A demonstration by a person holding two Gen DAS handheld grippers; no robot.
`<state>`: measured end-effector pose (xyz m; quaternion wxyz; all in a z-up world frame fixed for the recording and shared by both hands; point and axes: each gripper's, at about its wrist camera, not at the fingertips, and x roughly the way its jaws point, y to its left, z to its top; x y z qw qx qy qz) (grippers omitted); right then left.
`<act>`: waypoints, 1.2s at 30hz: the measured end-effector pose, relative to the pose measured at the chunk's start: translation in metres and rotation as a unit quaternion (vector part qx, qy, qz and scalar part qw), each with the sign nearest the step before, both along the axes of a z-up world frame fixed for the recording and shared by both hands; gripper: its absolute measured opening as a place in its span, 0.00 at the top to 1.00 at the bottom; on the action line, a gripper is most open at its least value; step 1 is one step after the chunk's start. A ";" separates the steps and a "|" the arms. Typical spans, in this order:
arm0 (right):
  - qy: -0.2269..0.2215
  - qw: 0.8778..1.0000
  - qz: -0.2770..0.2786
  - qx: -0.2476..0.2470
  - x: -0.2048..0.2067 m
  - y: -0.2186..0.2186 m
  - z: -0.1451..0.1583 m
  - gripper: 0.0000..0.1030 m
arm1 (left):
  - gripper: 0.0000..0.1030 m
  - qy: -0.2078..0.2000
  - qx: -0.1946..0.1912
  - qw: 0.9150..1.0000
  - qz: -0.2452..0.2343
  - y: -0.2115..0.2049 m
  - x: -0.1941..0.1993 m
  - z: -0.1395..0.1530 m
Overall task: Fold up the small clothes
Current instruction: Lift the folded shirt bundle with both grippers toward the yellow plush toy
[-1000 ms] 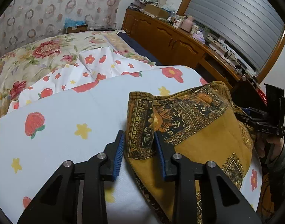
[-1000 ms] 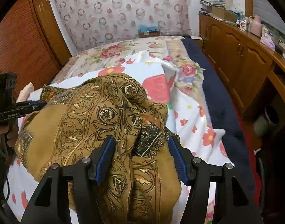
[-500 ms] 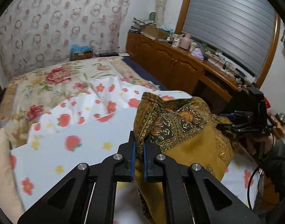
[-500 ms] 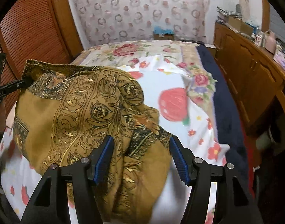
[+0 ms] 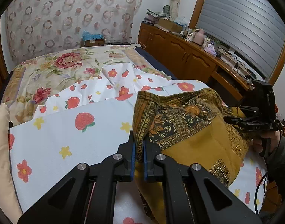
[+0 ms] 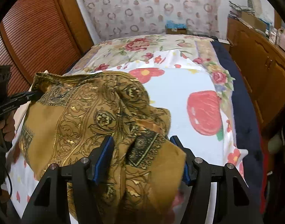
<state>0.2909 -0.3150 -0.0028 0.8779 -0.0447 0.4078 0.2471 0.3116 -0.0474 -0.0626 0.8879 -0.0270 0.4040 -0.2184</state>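
Pinching cloth [image 5: 194,141] edge, L gripper [image 5: 139,155], bedsheet [image 5: 77,149] clear leftward

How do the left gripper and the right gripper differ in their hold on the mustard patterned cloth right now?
The left gripper is pinched shut on a thin edge of the mustard patterned cloth; the right gripper stands wide, its jaws closing around a thick bunch of it. The left lifts a corner; the right straddles the hanging bulk. Both have blue-padded fingers.

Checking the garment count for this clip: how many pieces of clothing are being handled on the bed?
1: one mustard patterned garment on the bed, its edge pinched in the left gripper, its bunched far side between the closing right gripper. Others could be hidden underneath.
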 end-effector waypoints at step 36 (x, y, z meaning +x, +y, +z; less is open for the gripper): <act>-0.182 0.950 0.252 -0.030 0.033 0.273 0.112 0.87 | 0.93 -0.139 -0.066 0.952 0.264 0.218 -0.155 0.047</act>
